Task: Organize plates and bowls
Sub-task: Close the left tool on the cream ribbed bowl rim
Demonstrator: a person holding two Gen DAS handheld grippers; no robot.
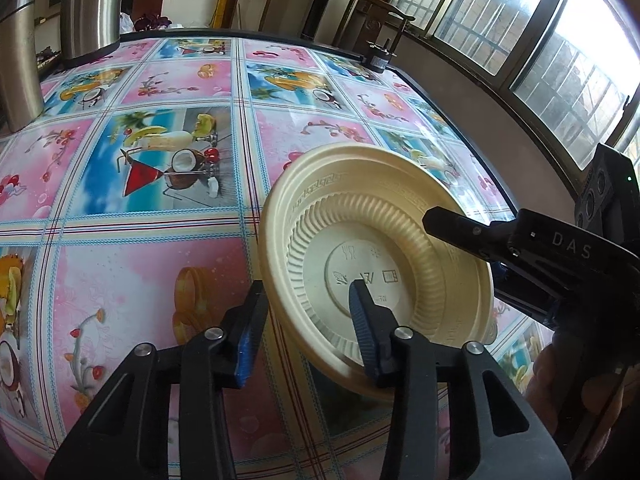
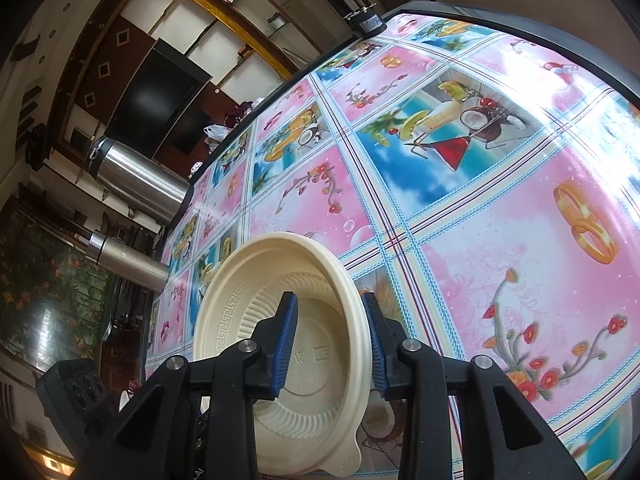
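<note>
Pretty roomy setup here. The table (image 1: 140,280) wears a glossy pink-and-blue tablecloth (image 2: 500,220) printed with cocktails, coconuts and flowers, and most of it is bare. Two steel flasks (image 1: 92,4) stand at the far left corner, and a small black clamp-type gadget (image 1: 380,58) sits on the far edge near a wooden chair (image 1: 376,4). Barred windows (image 1: 520,40) run along the right side, with the table's dark rim curving just below them.

The cream plastic bowl (image 1: 376,248) is held tilted up off the cloth, close to the near right part of the table. The left gripper (image 1: 304,328) straddles its rim: one blue-padded finger lies inside on the bowl's bottom, the other outside, and there's a visible gap on the outer side, so I can't say it's really clamped. The right gripper (image 2: 332,344) has the opposite rim between its pads the same way, fingers close around the wall, but whether they pinch it I can't tell either.

Writing: "DAS" in pale letters on the right gripper body, and moulded food-safe type icons in the bowl's base, with a Greek-key band round the rim.
</note>
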